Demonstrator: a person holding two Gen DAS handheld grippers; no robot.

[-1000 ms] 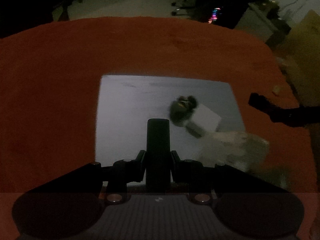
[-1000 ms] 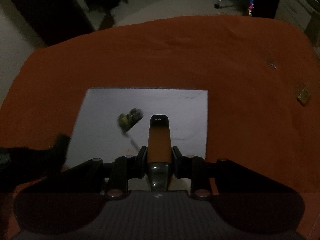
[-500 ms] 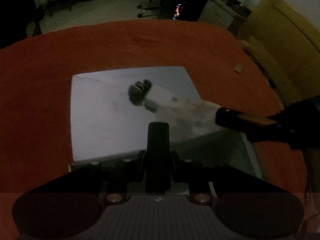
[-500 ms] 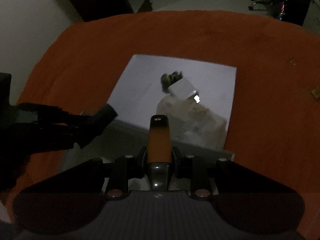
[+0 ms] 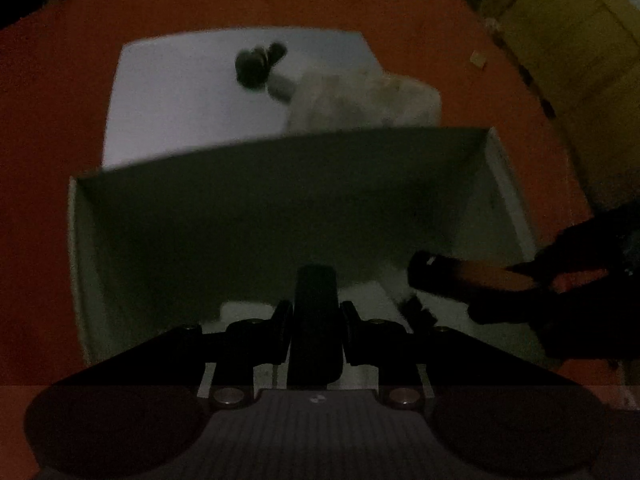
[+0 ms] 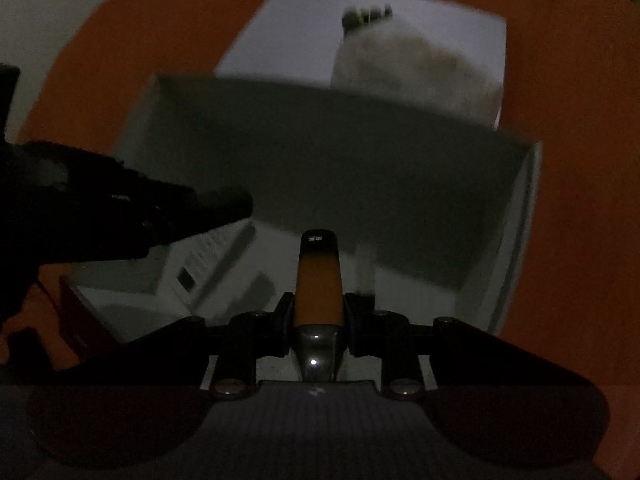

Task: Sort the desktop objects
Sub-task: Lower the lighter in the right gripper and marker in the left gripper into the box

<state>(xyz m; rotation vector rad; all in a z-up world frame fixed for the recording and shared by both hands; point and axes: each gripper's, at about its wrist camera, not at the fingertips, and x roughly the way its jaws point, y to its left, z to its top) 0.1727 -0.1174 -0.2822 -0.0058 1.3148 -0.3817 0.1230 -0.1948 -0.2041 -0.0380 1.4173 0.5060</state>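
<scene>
Orange marker [image 6: 319, 276]: clamped in right gripper [image 6: 319, 240], axis pointing up-frame over box [image 6: 516, 240]; left gripper [image 5: 316, 276] closed, alongside.

Nothing here can really be read in this dim light. The orange-and-black object [image 6: 319, 280] held in the right tongs [image 6: 319, 236] carries a small white marking near its dark tip, too blurred to make out. A pale label on something in the white box [image 6: 516, 240] is equally illegible.
</scene>
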